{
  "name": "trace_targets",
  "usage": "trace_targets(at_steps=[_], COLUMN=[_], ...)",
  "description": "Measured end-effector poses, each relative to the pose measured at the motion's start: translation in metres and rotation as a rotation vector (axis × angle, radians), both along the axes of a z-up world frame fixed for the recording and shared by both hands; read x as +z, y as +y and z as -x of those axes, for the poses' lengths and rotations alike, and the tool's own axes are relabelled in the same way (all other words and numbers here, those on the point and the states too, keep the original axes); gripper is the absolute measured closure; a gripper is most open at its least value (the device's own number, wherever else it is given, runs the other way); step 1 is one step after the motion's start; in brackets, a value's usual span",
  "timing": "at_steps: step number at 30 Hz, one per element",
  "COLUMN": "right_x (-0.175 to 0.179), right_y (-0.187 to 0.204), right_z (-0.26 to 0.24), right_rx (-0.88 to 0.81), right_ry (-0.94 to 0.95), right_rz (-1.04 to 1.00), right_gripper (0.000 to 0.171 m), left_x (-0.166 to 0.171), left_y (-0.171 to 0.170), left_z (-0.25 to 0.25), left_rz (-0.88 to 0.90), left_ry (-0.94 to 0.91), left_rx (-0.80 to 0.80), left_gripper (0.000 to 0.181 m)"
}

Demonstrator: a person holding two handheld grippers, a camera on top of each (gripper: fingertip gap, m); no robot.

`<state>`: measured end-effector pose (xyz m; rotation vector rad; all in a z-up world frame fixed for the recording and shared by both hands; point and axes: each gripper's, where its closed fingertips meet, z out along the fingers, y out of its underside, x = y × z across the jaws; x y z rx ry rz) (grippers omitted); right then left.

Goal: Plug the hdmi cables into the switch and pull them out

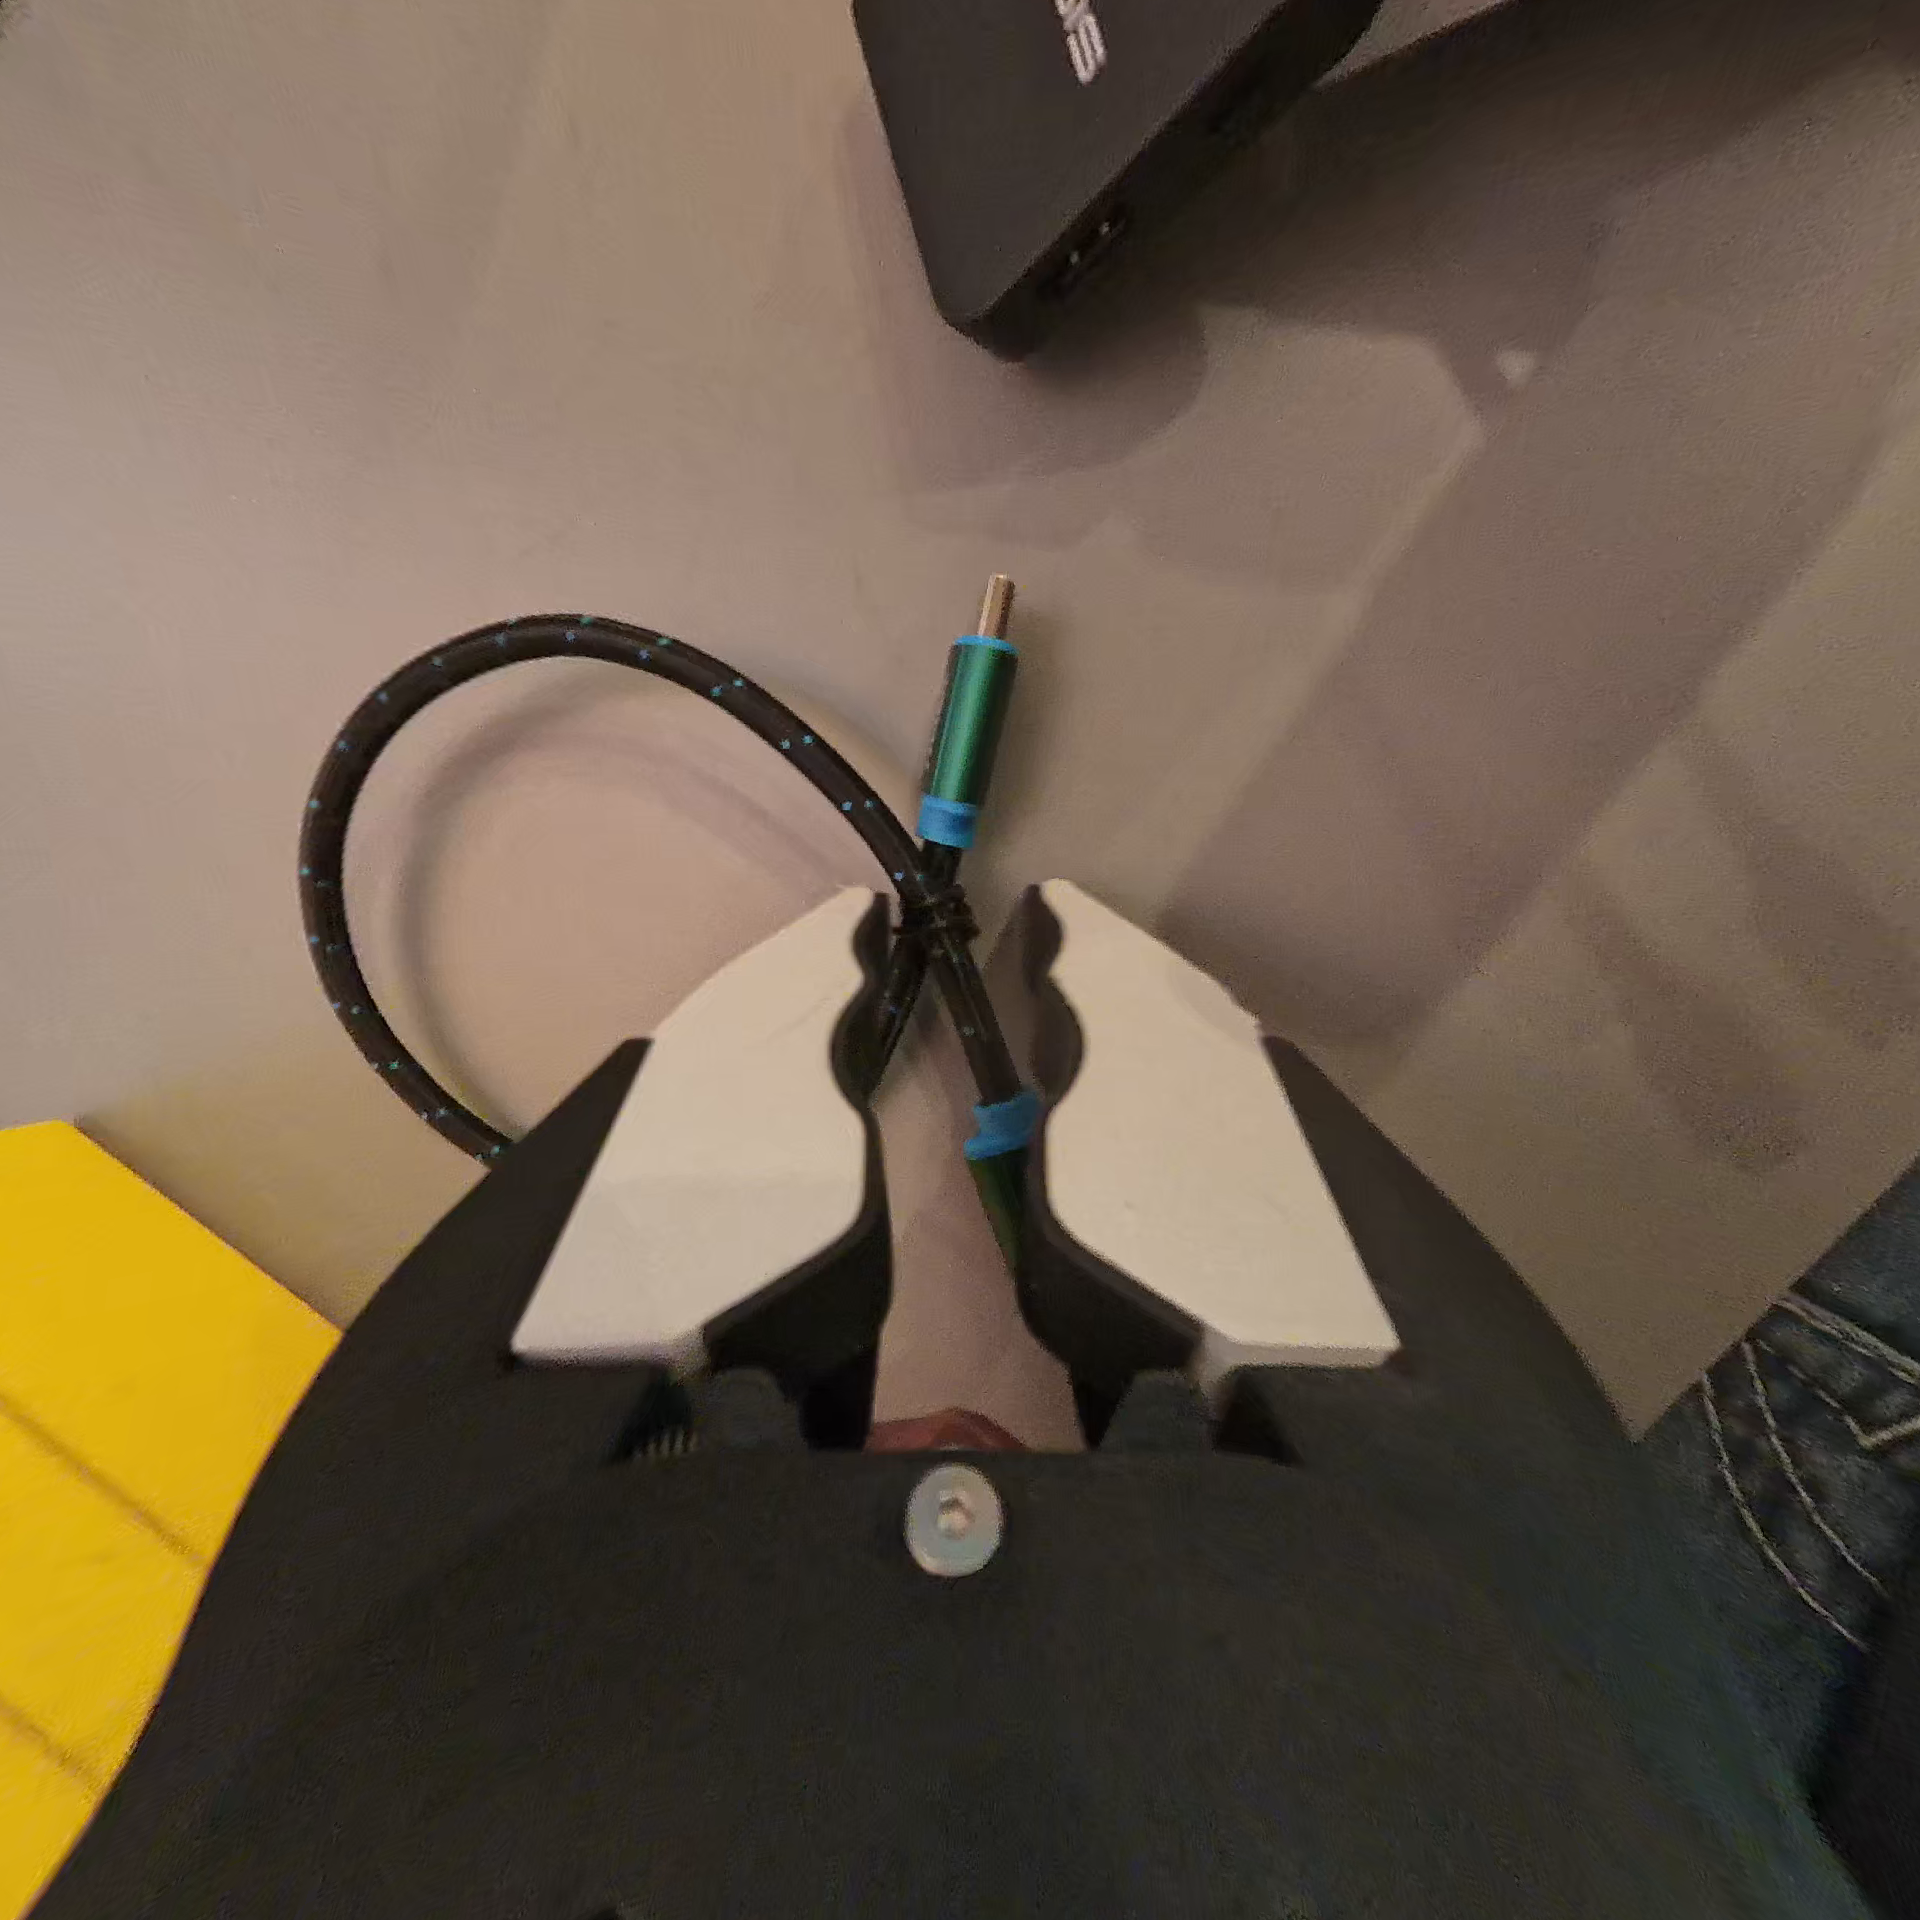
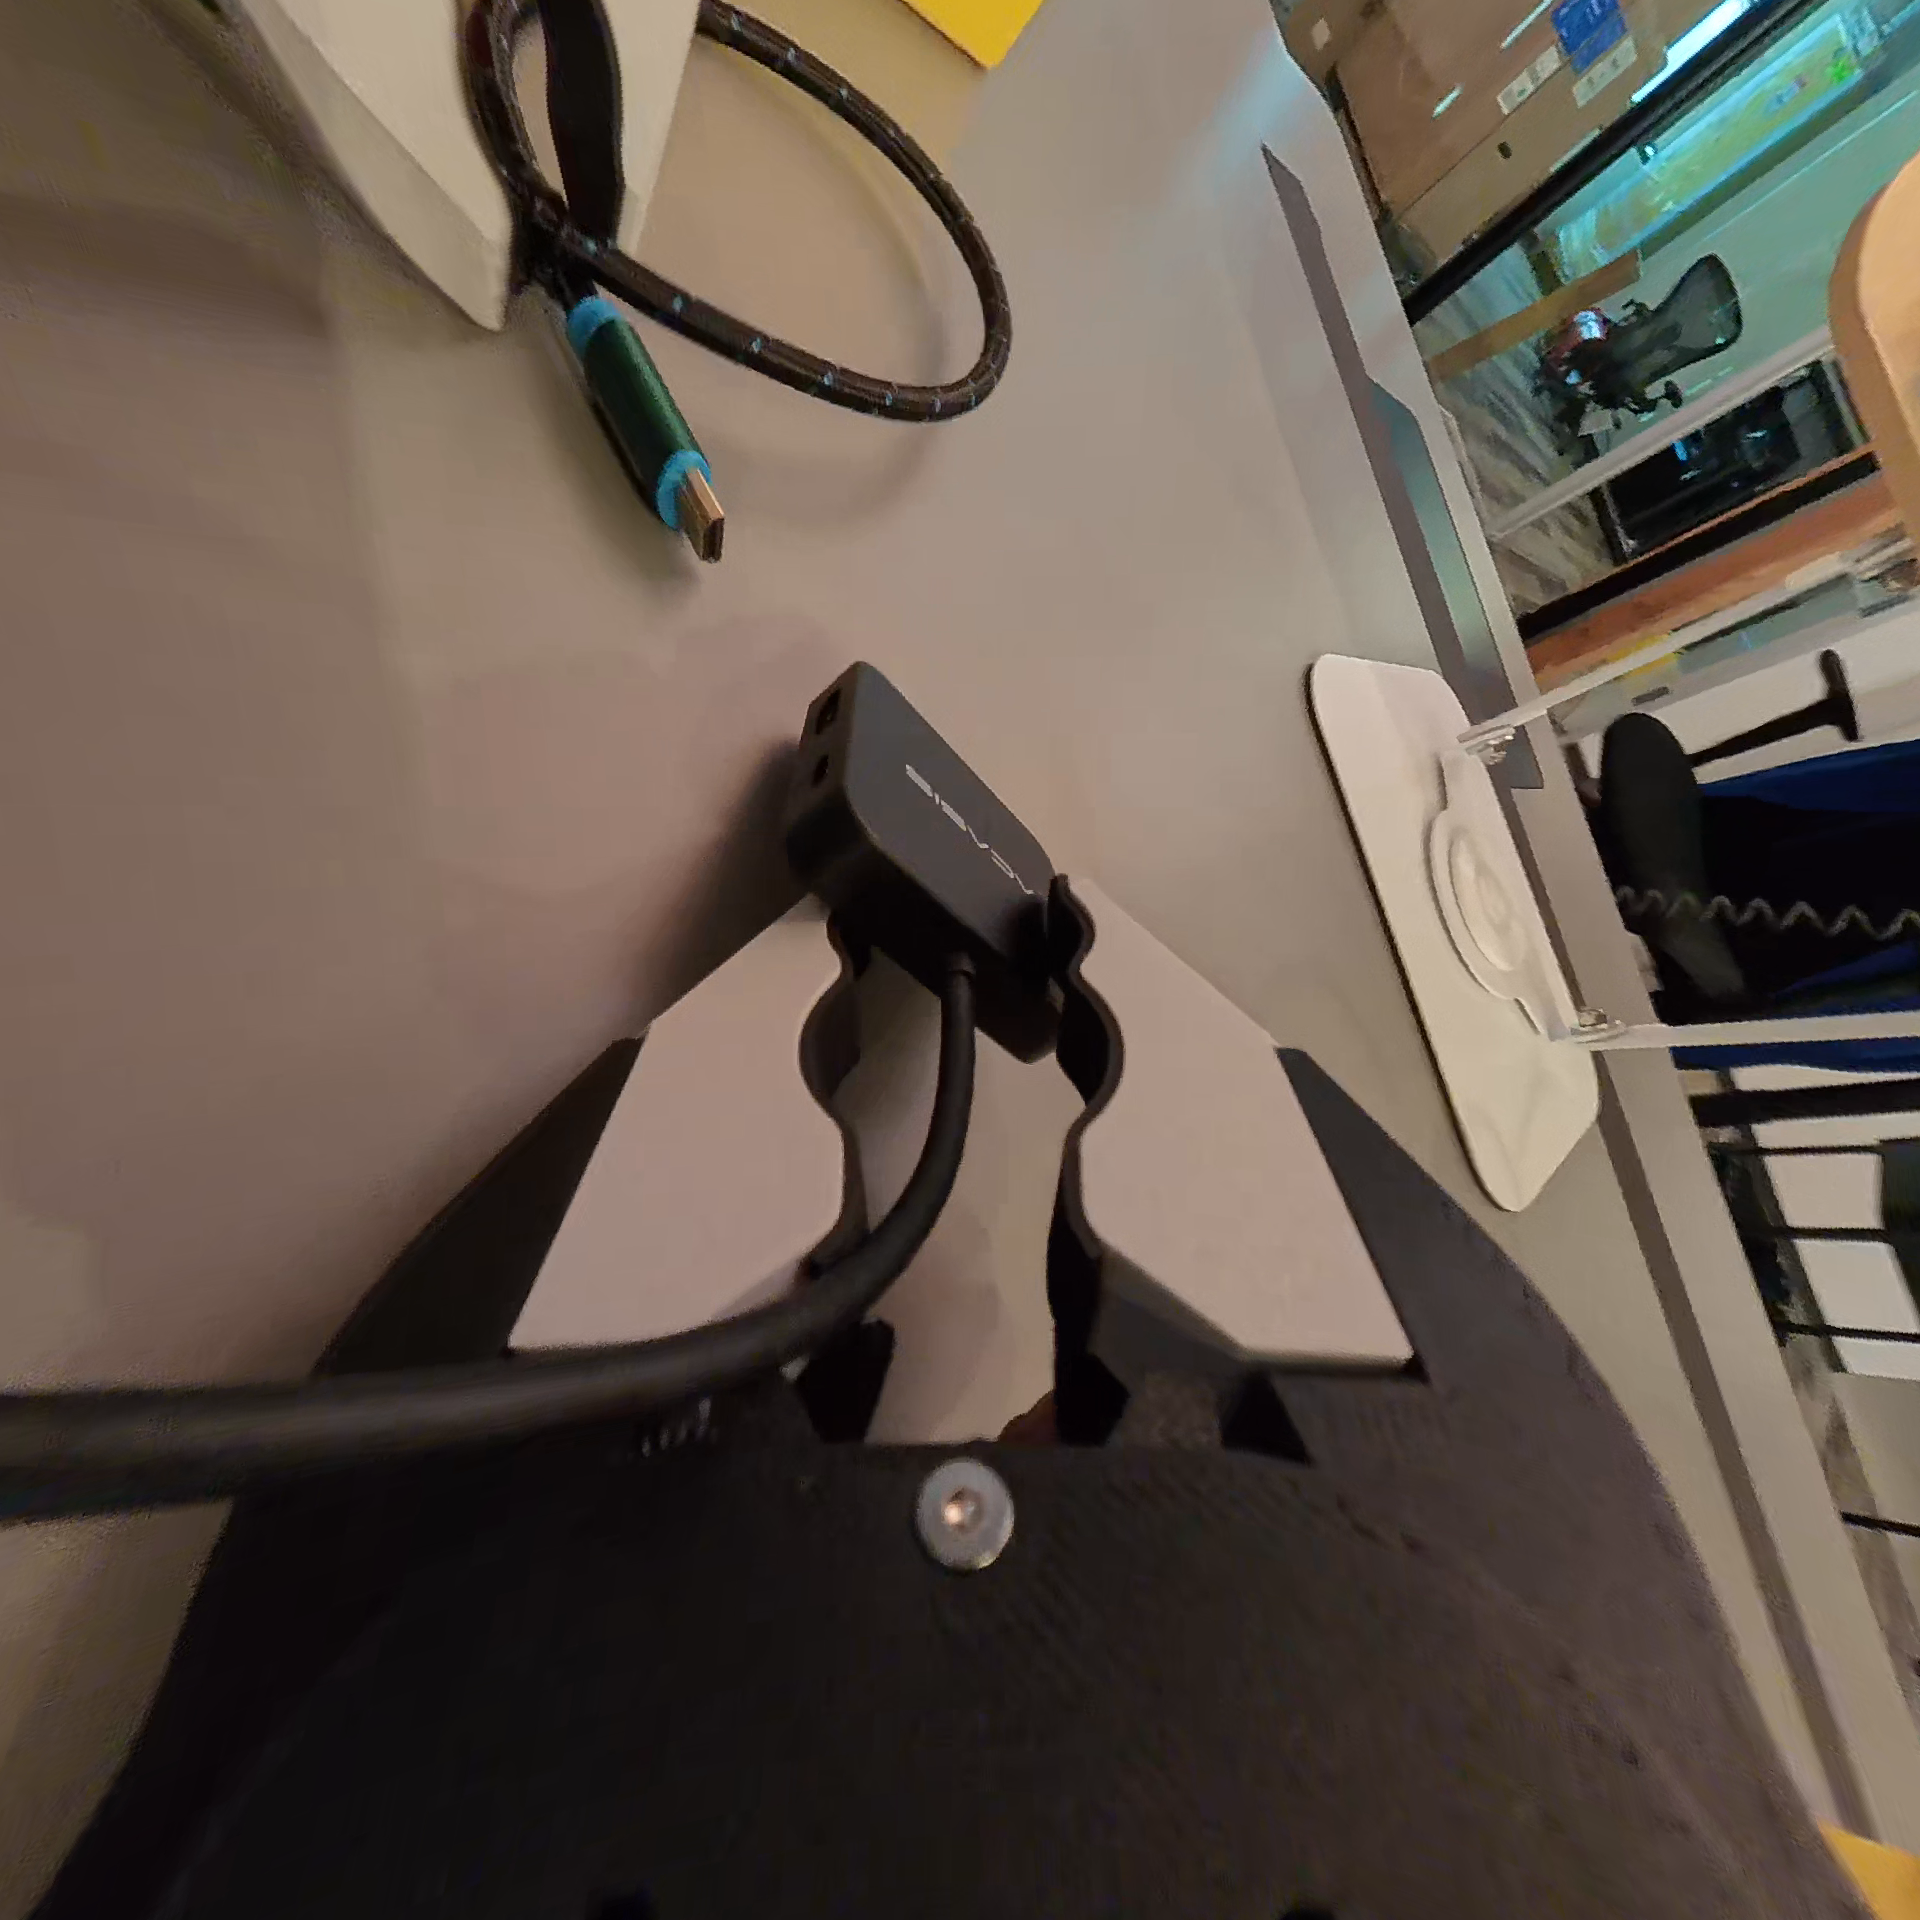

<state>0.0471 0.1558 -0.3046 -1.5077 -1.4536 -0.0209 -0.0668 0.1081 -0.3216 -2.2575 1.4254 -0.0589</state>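
A short braided black HDMI cable (image 1: pixel 343 831) is tied into a loop, with green plugs banded in blue. My left gripper (image 1: pixel 951 904) is shut on the cable where its strands cross. One plug (image 1: pixel 966 727) points ahead toward the black switch (image 1: pixel 1091 156), and the other plug (image 1: pixel 992 1143) lies between the pads. The loop hangs a little above the grey table. My right gripper (image 2: pixel 945 914) is shut on the cord end of the switch (image 2: pixel 914 810), whose ports face the free plug (image 2: pixel 644 416). The left gripper's white fingers (image 2: pixel 416 156) show at the top left.
The switch's black cord (image 2: pixel 416 1403) runs back to the left across my right gripper. A yellow block (image 1: pixel 104 1455) lies at the left. A white pad (image 2: pixel 1382 831) under a clear stand sits by the table's right edge. A person's jeans (image 1: pixel 1818 1507) are beside the table. The grippers' ends are close to 12 cm from one another. To reach the yellow block (image 1: pixel 104 1455) in a straight line is about 20 cm for my left fingers, about 30 cm for my right.
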Motion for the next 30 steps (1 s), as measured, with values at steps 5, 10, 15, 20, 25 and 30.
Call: trace_targets(at_steps=[5,10,15,20,25,30], right_x=[0.000,-0.001,0.004,0.028,0.035,0.031], right_y=[-0.012,-0.022,-0.035,-0.012,0.029,0.058], right_z=[0.004,0.005,0.010,0.004,-0.012,-0.023], right_rx=[0.062,0.088,0.125,0.009,-0.181,-0.306], right_ry=[0.031,0.078,0.173,0.305,0.281,0.287], right_rz=[0.079,0.238,0.462,0.456,0.251,0.199], right_gripper=[0.127,0.101,0.083,0.111,0.138,0.129], left_x=[0.000,0.005,0.018,0.026,0.036,0.040], left_y=[0.008,0.017,0.026,0.028,0.029,0.030], left_z=[-0.001,0.001,-0.002,-0.006,-0.010,-0.011], left_rz=[-0.063,-0.160,-0.255,-0.286,-0.310,-0.320], left_ry=[0.006,0.035,0.054,0.046,0.013,0.008], left_rx=[0.003,0.004,-0.004,-0.014,-0.020,-0.018], left_gripper=[0.169,0.170,0.170,0.170,0.170,0.170])
